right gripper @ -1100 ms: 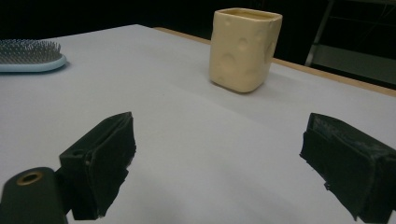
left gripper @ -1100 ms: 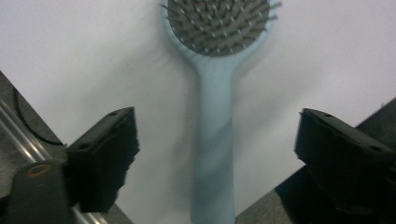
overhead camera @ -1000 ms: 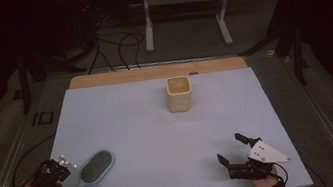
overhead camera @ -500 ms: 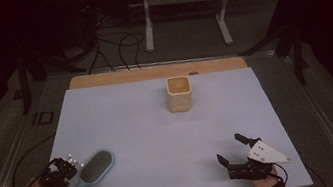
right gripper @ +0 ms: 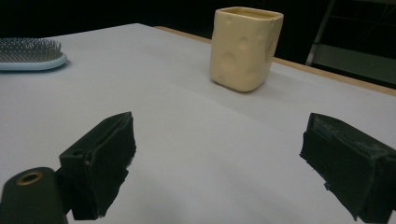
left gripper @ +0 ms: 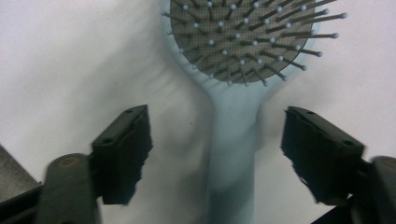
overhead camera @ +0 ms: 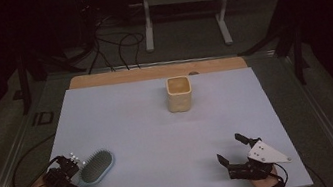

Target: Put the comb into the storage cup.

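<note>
At lower left, the left gripper (left gripper: 215, 149), jaws just closing yet clear of it, straddles the smooth pale-blue handle of the oval, pin-bristled hairbrush (left gripper: 233, 140) lying on matte white table (overhead camera: 159, 125).

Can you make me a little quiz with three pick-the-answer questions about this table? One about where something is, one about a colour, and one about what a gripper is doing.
1. Where does the cup stand on the table?
A. near the far edge
B. beside the right gripper
C. on top of the brush

2. What colour is the hairbrush handle?
A. red
B. pale blue
C. green

3. How do the jaws of the left gripper stand?
A. clamped on the cup
B. apart, one on each side of the brush handle, not touching it
C. shut tight on nothing

Answers:
1 A, the high view shows the cup far from both hands.
2 B, the left gripper view shows the handle pale blue.
3 B, gaps show on both sides of the handle; the jaws have just been closing.
</note>
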Demonstrator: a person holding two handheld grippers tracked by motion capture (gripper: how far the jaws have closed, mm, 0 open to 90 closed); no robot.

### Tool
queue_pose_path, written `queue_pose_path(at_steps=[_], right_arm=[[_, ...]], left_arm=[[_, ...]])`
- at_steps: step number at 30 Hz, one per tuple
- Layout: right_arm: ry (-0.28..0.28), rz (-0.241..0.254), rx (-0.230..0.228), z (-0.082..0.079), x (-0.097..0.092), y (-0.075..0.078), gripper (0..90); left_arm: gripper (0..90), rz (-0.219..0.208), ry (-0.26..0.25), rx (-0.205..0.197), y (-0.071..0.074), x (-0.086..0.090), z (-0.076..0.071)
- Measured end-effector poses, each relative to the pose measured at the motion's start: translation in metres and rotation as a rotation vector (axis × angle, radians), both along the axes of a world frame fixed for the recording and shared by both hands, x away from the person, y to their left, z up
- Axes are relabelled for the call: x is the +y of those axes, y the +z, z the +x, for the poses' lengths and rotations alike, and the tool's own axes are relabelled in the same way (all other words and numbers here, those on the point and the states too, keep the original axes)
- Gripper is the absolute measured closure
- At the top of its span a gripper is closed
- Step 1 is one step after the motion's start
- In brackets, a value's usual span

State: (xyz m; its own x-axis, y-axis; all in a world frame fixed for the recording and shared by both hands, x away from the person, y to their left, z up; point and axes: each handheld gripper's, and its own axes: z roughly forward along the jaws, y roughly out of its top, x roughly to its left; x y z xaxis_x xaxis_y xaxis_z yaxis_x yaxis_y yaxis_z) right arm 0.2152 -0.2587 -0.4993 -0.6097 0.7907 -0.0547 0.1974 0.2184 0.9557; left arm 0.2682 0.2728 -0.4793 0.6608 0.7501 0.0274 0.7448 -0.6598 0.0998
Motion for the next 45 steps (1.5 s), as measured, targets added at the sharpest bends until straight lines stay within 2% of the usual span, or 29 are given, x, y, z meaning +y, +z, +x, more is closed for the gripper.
queue_pose_path(at_steps=[4, 9, 18, 24, 28, 33, 37, 39, 45], right_arm=[[-0.002, -0.001, -0.001, 0.0, 0.0, 0.0, 9.4], [-0.003, 0.0, -0.003, 0.0, -0.001, 0.0, 9.4], [-0.003, 0.001, -0.003, 0.0, -0.001, 0.001, 9.4], [-0.004, 0.002, -0.004, -0.001, -0.001, 0.001, 9.4], [-0.005, 0.001, -0.005, -0.001, -0.002, 0.001, 9.4], [-0.005, 0.0, -0.005, -0.001, -0.002, 0.001, 9.4], [-0.006, 0.0, -0.004, -0.001, -0.002, 0.001, 9.4], [-0.007, 0.003, -0.003, -0.001, -0.001, 0.0, 9.4], [-0.007, -0.002, 0.001, 0.0, -0.001, 0.0, 9.4]], left_arm=[[35.2, 0.001, 0.0, 0.013, -0.002, -0.002, 0.003], [47.1, 0.002, -0.004, 0.027, -0.006, -0.003, 0.006], [54.2, -0.014, -0.006, 0.044, -0.006, -0.004, 0.008], [60.8, 0.01, -0.008, 0.068, -0.005, -0.006, 0.011], [67.1, 0.017, -0.006, 0.069, -0.006, -0.009, 0.01], [69.6, 0.022, -0.011, 0.068, -0.005, -0.009, 0.01], [70.1, 0.019, -0.029, 0.043, -0.005, -0.009, 0.007], [70.2, 0.02, -0.037, 0.006, -0.004, -0.012, 0.003], [70.3, -0.027, -0.056, -0.082, 0.008, -0.022, -0.001]])
